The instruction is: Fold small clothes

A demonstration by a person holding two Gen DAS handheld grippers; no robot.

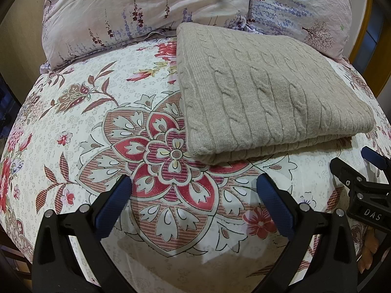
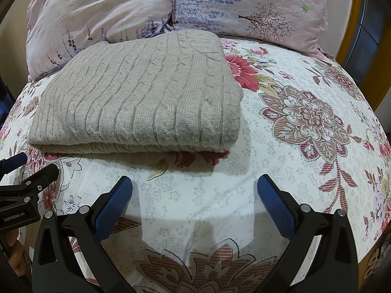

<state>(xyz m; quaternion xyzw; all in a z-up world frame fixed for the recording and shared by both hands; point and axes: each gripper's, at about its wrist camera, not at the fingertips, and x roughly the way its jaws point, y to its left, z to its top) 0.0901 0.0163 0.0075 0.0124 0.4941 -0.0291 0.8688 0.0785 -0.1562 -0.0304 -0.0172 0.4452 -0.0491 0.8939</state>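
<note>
Folded sweater — tongs agape

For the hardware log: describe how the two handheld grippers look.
The left gripper and right gripper match: black angular frames with silver rivets, and two fingers faced with blue textured pads. White lettering marks their bodies, "DAS" on the right, "GenRobot.AI" on the left. No cables show.
</note>
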